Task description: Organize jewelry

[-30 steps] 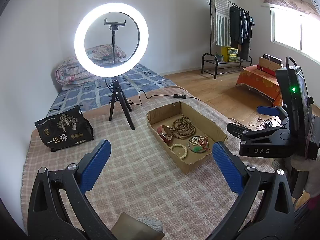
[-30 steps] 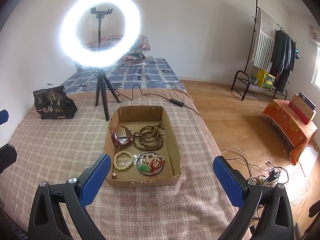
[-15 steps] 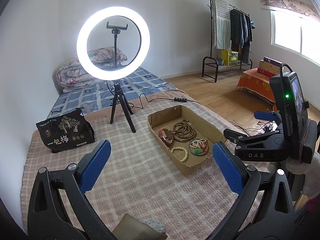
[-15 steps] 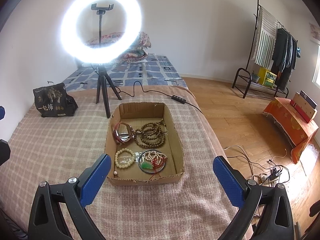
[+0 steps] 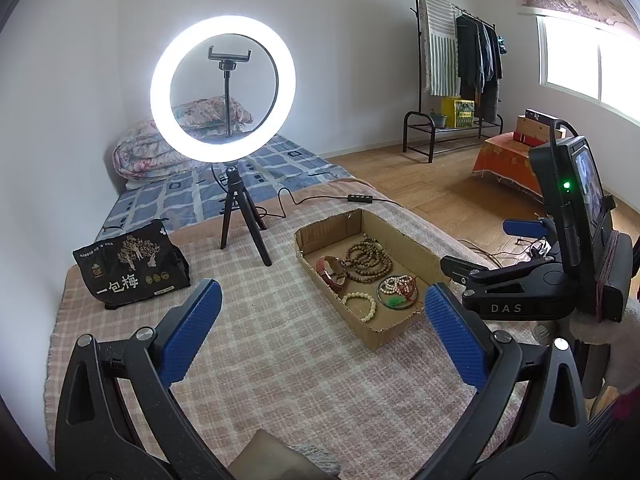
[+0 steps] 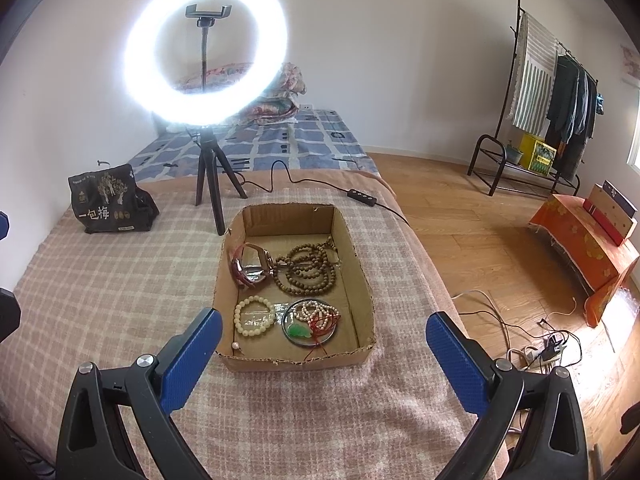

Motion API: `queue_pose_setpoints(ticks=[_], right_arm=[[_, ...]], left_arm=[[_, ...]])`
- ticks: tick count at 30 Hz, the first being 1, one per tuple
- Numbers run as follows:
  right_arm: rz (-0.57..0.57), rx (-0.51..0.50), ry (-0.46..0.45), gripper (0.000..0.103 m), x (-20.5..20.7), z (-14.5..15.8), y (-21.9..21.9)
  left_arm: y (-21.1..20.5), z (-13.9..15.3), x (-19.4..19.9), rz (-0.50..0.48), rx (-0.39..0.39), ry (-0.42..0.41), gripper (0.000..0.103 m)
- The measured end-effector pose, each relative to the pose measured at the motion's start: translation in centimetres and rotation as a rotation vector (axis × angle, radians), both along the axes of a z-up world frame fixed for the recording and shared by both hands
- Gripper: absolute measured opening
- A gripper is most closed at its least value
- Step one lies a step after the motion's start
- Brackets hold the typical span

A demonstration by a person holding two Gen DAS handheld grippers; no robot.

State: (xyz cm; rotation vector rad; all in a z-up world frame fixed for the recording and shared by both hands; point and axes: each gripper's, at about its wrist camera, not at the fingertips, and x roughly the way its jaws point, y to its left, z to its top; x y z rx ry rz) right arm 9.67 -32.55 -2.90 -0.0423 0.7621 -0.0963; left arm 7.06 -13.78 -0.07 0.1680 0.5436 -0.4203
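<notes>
A shallow cardboard box [image 6: 362, 280] lies on the checked blanket [image 6: 100, 280]. In it are a red-strapped watch [image 6: 248, 266], a long brown bead string [image 6: 308, 270], a cream bead bracelet [image 6: 254, 316] and a round dish [image 6: 288, 330] with pale beads and a green pendant [image 6: 300, 331]. The box also shows in the left wrist view [image 5: 404, 326]. My right gripper [image 6: 320, 344] is open and empty, just short of the box's near wall. My left gripper [image 5: 320, 336] is open and empty, left of the box. The right gripper's body [image 5: 532, 292] shows at the right of the left wrist view.
A lit ring light on a tripod [image 6: 210, 196] stands behind the box, its cable [image 6: 360, 196] running off the bed's right edge. A black printed bag [image 6: 108, 200] sits at the far left. Wooden floor with loose cables [image 6: 532, 344] lies to the right.
Both grippers have drawn back and up a little, so the box looks smaller and farther. Both stay open and empty. The jewelry has not moved.
</notes>
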Motion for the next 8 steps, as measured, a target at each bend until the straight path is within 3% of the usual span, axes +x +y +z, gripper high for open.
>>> queue_pose_setpoints(ticks=[8], right_arm=[[0.0,0.0,0.0,0.103,0.02,-0.02,-0.02]], left_arm=[[0.1,0.1,-0.05,0.001,0.004,-0.008,0.103]])
